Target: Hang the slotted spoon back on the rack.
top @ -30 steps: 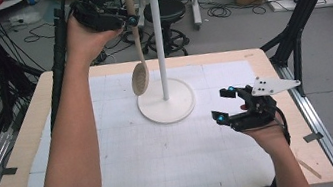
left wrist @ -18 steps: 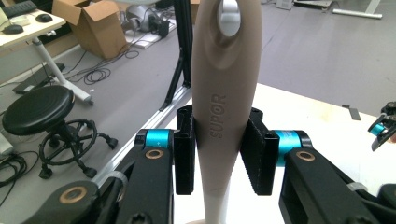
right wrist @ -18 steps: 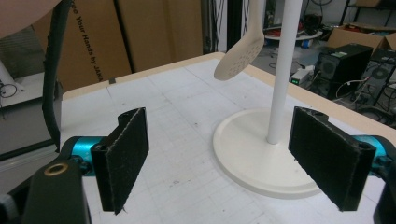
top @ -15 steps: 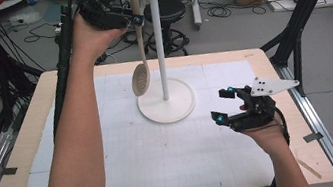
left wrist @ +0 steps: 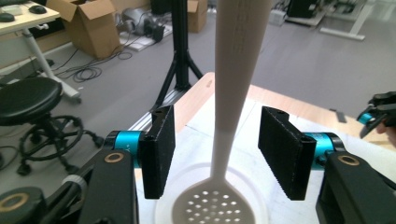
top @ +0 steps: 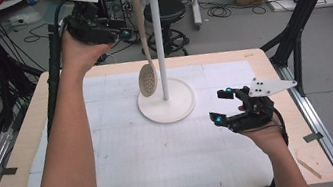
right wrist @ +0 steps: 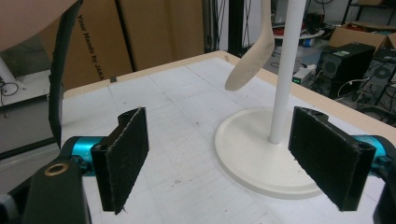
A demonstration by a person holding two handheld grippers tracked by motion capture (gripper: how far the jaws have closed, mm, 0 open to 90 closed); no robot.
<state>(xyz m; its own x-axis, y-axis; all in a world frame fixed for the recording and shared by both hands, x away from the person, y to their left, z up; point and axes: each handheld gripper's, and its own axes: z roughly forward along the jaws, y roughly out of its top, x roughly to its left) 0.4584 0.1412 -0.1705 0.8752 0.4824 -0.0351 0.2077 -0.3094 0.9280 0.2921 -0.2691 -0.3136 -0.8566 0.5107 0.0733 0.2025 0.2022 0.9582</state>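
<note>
I find the slotted spoon (top: pixel 147 80) hung on the rack (top: pixel 159 49); left gripper (left wrist: pixel 216 156), jaws just opened, stands spread about its handle; right gripper (top: pixel 222 106) spread, idle; next, withdraw cleanly.

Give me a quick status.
Left hand-held gripper just opened, pads clear of slotted spoon hanging on stand. Right hand-held gripper open, empty. Nothing in the way.

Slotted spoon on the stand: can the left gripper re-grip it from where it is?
Probably yes. The slotted spoon hangs with its handle between the left gripper's fingers, which have just been opening and stand clear of it on both sides.
</note>
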